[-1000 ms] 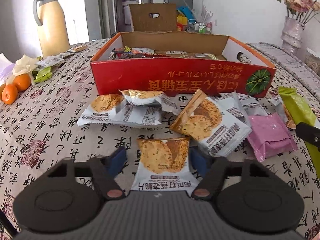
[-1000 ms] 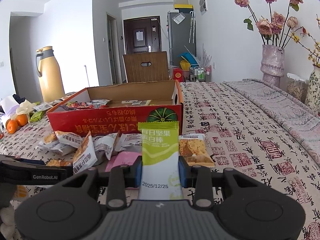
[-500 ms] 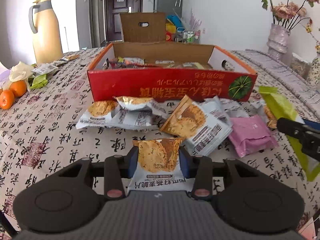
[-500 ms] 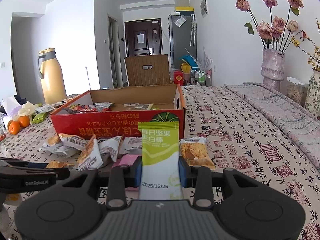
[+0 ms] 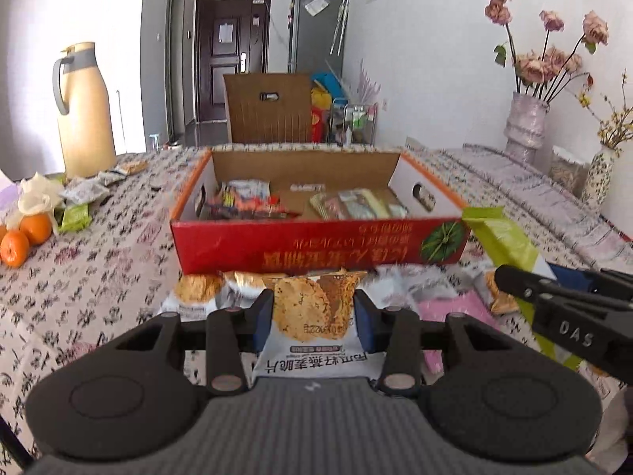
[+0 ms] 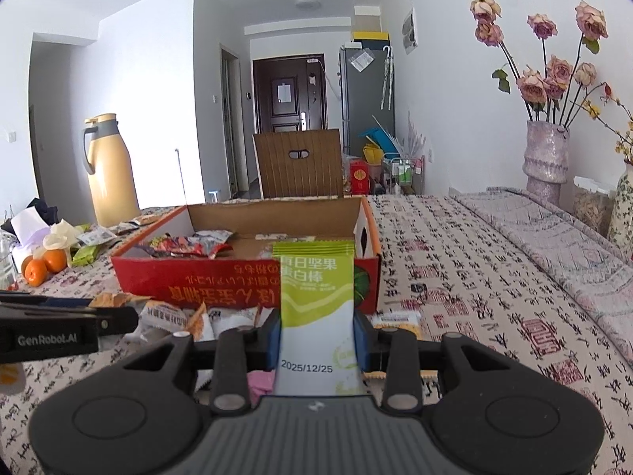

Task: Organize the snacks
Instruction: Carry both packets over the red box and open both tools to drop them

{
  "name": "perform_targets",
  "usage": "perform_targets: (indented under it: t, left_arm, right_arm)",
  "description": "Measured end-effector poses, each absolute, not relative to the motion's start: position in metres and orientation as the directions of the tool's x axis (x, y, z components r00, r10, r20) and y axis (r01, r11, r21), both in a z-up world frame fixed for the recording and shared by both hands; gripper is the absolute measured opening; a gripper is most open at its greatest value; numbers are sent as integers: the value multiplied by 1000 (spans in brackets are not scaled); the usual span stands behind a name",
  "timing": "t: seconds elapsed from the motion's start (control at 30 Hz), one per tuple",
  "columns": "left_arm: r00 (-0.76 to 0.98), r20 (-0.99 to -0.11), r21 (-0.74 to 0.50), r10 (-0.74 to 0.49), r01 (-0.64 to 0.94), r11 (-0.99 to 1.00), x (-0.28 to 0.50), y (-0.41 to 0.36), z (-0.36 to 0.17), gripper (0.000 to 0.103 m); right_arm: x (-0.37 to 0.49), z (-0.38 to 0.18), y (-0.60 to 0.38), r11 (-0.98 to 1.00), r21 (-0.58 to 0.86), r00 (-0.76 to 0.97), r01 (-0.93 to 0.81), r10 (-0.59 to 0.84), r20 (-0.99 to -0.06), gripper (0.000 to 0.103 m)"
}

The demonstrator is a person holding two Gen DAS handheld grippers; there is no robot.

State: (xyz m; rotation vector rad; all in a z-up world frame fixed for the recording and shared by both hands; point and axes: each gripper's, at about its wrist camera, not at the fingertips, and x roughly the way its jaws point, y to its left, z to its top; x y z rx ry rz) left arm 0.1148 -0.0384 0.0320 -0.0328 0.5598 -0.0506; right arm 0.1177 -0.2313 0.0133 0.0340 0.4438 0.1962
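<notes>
Left wrist view: left claw (image 5: pixel 313 312) grips an oat biscuit packet (image 5: pixel 316 316) above loose packets (image 5: pixel 201 293) on the counter (image 5: pixel 99 277), before the red box (image 5: pixel 316 245) holding snacks. Right claw (image 6: pixel 314 336) clamps a green snack bar (image 6: pixel 316 297) upright near the box's right corner. Oranges (image 5: pixel 23 237) and a flask (image 5: pixel 85 111) stand far left.

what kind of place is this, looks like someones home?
Most likely a lived-in flat's dining area: a cloth-covered table, a fridge beside the entrance door, and a vase of dried roses.
</notes>
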Motion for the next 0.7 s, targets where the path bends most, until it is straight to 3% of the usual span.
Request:
perform_targets:
  t: [0.7]
  left_arm:
    - [892,-446,-33,-72,64,997,183,-46,74,42]
  right_arm:
    - [191,48,-213,979,79,913,-190,206,-351,35]
